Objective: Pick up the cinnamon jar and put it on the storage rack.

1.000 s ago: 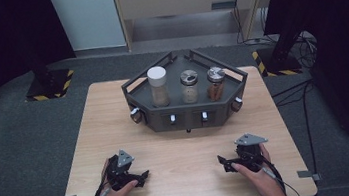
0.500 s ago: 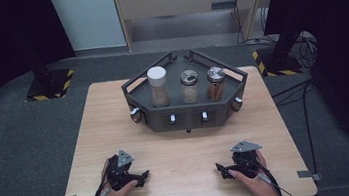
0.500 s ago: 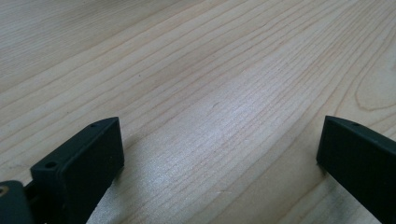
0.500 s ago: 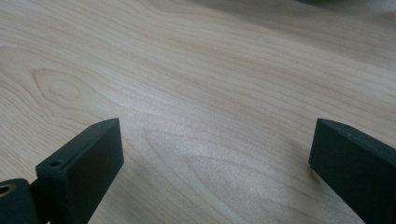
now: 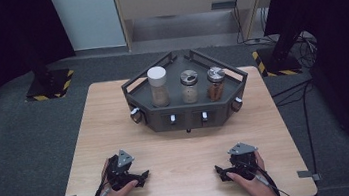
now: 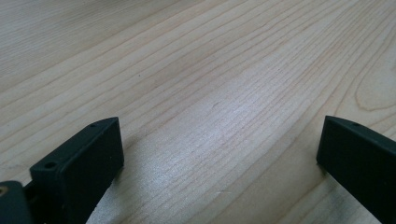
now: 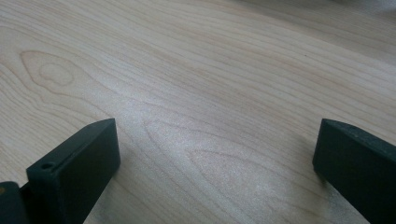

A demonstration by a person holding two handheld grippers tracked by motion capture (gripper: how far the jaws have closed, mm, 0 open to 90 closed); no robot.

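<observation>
Wooden table (image 5: 183, 147) bears the dark rack (image 5: 189, 114) with three jars beyond both hands: left gripper (image 5: 139, 177) and right gripper (image 5: 222, 171) rest spread and empty, roughly equally far from it, right jaws having just widened.

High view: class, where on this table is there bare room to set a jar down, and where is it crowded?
Free: the bare wood of the table between the dark rack and the two grippers, and the strips left and right of the rack. Crowded: the rack's shelf, holding the white-capped jar and two metal-capped jars in a row.
</observation>
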